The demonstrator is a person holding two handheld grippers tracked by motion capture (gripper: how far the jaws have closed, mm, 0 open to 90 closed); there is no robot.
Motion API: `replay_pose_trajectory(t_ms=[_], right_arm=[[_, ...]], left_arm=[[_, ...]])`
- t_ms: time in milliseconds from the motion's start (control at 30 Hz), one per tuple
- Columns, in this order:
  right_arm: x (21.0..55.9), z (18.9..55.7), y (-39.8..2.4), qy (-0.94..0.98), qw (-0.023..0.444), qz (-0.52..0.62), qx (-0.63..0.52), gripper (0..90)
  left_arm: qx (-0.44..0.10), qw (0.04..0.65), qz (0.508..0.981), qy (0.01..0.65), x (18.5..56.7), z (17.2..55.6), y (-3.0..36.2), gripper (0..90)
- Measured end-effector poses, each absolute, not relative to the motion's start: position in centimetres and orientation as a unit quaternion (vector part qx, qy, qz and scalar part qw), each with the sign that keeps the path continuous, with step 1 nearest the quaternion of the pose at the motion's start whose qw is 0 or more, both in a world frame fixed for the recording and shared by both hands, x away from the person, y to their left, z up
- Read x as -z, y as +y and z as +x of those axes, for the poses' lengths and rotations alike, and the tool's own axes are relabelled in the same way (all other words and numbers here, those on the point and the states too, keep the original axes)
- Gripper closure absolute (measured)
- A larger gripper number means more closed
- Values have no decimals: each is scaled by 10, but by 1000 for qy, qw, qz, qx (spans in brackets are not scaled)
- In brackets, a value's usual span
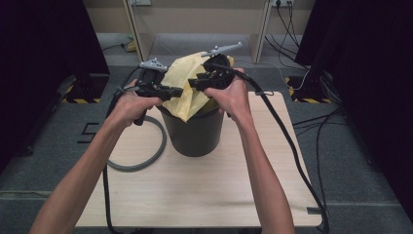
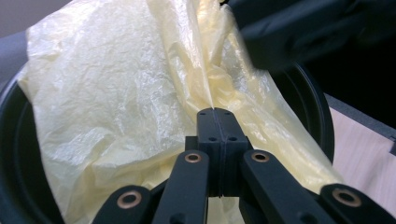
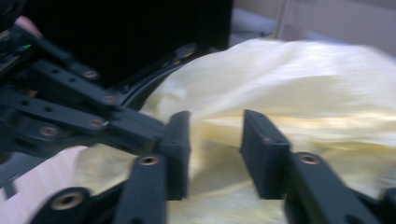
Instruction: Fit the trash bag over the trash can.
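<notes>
The yellow bag (image 1: pixel 187 92) drapes over the black bin (image 1: pixel 195 134) at mid-table. The left gripper (image 2: pixel 215 122) pinches its film shut; the right gripper (image 3: pixel 215 144) stands open around a fold. Better that the right one clamps an opposite edge, then both spread the mouth over the rim gently, without tearing.

Bare forearms; each black hand-held gripper (image 1: pixel 168 91) has brass-coloured rivets.

A pale yellow, crinkled plastic bag (image 1: pixel 187 85) is showing against a plain black bin (image 1: pixel 195 134), sitting on a light wood-grain worktop (image 1: pixel 204 185).
</notes>
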State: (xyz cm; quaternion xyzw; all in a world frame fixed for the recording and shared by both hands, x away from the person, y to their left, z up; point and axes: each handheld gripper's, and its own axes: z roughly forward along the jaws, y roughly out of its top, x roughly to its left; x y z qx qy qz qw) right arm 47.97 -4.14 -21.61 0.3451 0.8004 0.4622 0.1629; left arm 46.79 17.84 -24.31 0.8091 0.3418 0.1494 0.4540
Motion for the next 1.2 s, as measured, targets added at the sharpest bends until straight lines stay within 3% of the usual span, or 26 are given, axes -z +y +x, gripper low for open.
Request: replay_pose_trajectory(t_ms=[267, 400, 600, 767, 933, 1200], right_arm=[[224, 482, -72, 794, 202, 405, -405, 524], [243, 487, -77, 792, 178, 420, -406, 506], [256, 499, -76, 757, 122, 453, -455, 407], [261, 506, -71, 744, 114, 471, -459, 443], [261, 512, -76, 736, 150, 493, -439, 431], [262, 518, -75, 732, 121, 481, -467, 425]], left_arm=[[-145, 468, 802, 341, 240, 468, 189, 898], [-142, 468, 803, 341, 240, 469, 188, 899], [-139, 469, 804, 337, 240, 468, 187, 898], [-140, 470, 803, 338, 239, 467, 190, 899], [-143, 470, 803, 338, 238, 466, 194, 898], [-138, 473, 802, 337, 240, 467, 194, 898]])
